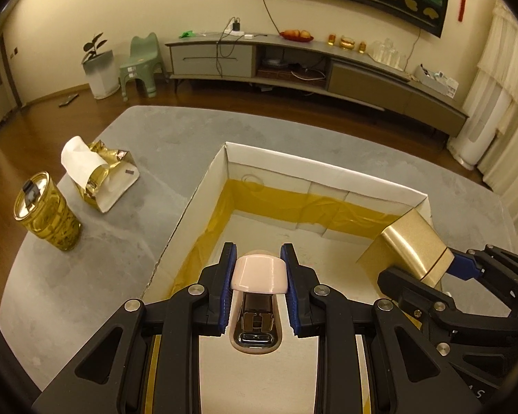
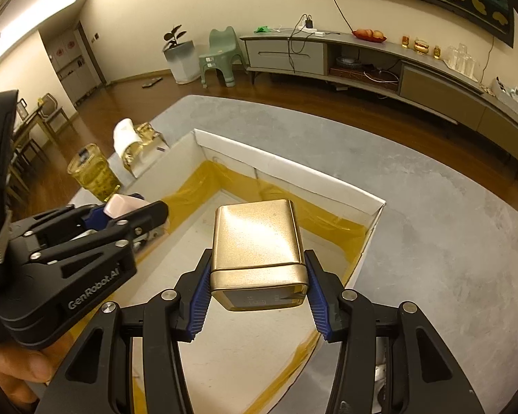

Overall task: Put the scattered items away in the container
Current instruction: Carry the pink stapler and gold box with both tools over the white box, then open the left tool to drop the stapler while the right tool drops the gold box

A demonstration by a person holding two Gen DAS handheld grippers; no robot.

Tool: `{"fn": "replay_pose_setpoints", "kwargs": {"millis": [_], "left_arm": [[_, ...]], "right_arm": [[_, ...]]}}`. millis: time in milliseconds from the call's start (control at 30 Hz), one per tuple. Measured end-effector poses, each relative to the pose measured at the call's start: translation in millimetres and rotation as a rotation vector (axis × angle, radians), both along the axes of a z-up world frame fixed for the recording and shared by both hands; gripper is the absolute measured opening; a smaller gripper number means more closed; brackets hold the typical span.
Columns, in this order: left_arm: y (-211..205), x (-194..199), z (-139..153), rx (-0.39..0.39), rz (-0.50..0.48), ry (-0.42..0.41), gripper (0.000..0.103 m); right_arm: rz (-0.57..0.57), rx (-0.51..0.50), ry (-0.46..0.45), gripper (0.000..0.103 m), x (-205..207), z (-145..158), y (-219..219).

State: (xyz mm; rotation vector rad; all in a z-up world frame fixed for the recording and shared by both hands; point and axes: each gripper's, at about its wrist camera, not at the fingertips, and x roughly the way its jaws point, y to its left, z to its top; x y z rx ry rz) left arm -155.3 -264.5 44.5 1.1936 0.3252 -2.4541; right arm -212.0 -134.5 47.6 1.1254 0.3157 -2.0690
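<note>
Stapler [image 1: 259,296] | base hidden between left gripper [image 1: 259,289] pads | tin [image 2: 257,252] lid cut off

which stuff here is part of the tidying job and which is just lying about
Job:
pink stapler in left gripper
gold metal tin in right gripper
white cardboard box

Lying about:
glass tumbler of tea
gold tissue pack

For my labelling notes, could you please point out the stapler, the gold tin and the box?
stapler [image 1: 259,273]: left wrist view, pink top.
gold tin [image 2: 255,238]: right wrist view, broad upper face.
box [image 1: 328,176]: left wrist view, far white wall.
</note>
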Motion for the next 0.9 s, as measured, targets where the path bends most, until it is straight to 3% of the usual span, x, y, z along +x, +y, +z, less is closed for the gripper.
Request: {"fn": "replay_pose_setpoints", "kwargs": {"millis": [233, 833, 867, 900], "left_arm": [[0.8, -11.3, -16.6, -0.008, -0.001, -0.054, 0.027], [-12.5, -13.5, -29.2, 0.068, 0.023, -0.076, 0.028], [-13.9, -13.2, -29.6, 0.082, 0.021, -0.074, 0.03], [-15.2, -13.1, -29.9, 0.102, 0.015, -0.069, 0.039]], "right_arm": [[-0.01, 0.018, -0.007, 0.051, -6.9, -9.8, -0.6], [-0.007, -0.006, -0.01, 0.051, -8.6, -19.5, -2.2], [-0.006, -0.012, -0.012, 0.051, -8.8, -19.4, -1.9], [-0.004, -0.018, -0.005, 0.051, -8.1, -17.7, -1.8]]}}
